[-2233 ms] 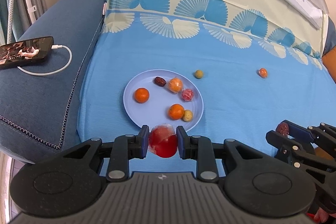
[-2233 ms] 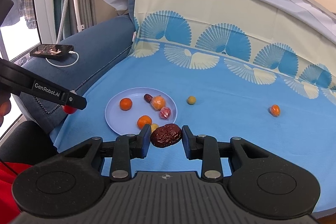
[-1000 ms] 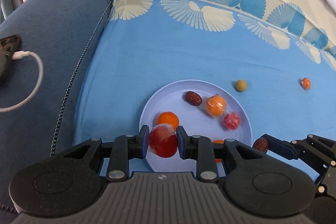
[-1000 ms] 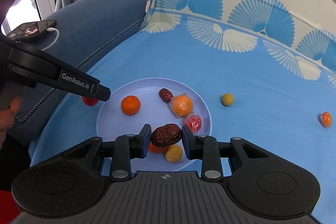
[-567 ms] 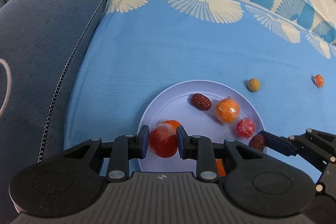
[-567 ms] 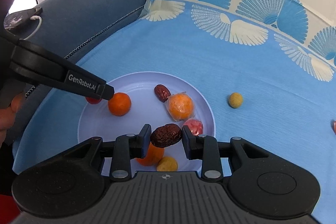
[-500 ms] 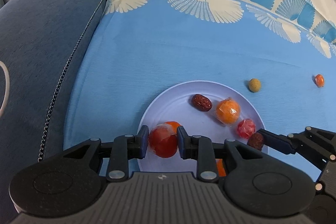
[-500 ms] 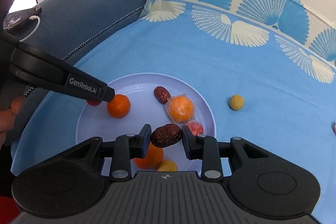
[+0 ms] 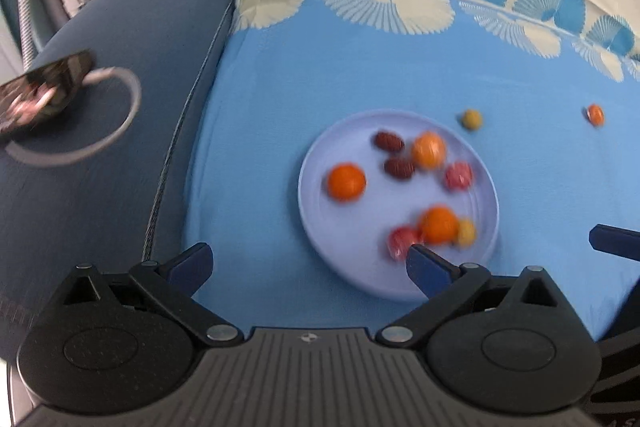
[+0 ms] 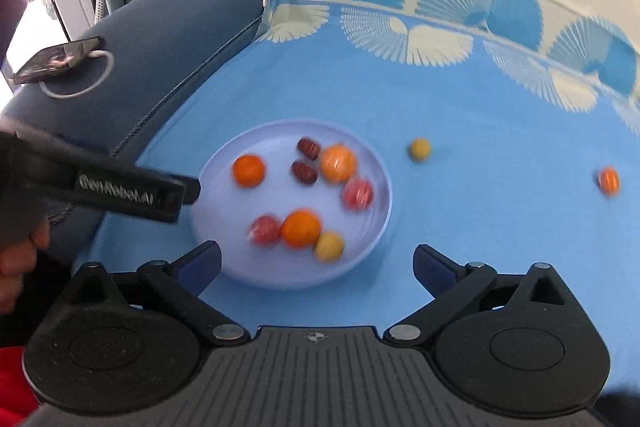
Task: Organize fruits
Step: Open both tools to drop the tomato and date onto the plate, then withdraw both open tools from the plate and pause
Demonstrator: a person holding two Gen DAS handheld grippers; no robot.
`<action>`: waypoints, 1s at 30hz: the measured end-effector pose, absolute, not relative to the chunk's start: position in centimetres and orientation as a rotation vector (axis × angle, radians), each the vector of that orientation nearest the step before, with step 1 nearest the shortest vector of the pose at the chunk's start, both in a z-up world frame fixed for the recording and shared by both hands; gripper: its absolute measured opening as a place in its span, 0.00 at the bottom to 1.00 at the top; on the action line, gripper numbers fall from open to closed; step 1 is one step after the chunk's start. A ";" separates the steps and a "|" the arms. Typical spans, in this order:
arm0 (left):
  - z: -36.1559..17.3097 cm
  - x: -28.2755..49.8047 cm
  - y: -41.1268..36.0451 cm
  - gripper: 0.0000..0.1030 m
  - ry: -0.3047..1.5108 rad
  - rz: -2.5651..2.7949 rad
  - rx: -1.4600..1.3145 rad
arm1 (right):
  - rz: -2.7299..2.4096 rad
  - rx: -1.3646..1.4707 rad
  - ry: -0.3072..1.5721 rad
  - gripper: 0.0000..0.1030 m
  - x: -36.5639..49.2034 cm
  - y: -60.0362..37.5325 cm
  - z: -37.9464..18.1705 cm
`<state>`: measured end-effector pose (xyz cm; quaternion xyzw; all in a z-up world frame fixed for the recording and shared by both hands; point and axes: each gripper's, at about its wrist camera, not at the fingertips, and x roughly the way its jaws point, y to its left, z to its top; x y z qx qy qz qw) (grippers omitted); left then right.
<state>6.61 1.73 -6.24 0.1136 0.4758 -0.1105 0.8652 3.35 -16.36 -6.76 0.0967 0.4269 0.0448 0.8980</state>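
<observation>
Since a moment ago both fruits have dropped onto the plate (image 10: 372,155): the left hand-held gripper (image 9: 308,261) and right hand-held gripper (image 10: 316,263) now gape empty. Two remain on the blue sheet (image 10: 480,227), a yellow-green ball (image 10: 419,149) and a small orange fruit (image 10: 609,180). Both look light, round and apt to roll; pinch gently across the middle

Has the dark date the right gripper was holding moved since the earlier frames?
Yes. It now lies on the plate, beside the other date; the right gripper is open.
</observation>
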 end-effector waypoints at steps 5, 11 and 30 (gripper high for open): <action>-4.8 2.7 3.3 1.00 0.937 -0.136 0.225 | 0.083 0.107 0.843 0.99 0.0 -14.9 -5.1; -2.3 0.6 3.6 1.00 0.875 -0.162 0.206 | 0.037 0.117 0.778 0.99 -2.3 -15.4 -3.2; 0.2 -3.6 2.3 1.00 0.778 -0.205 0.262 | 0.002 0.116 0.696 0.99 -6.2 -15.6 -1.5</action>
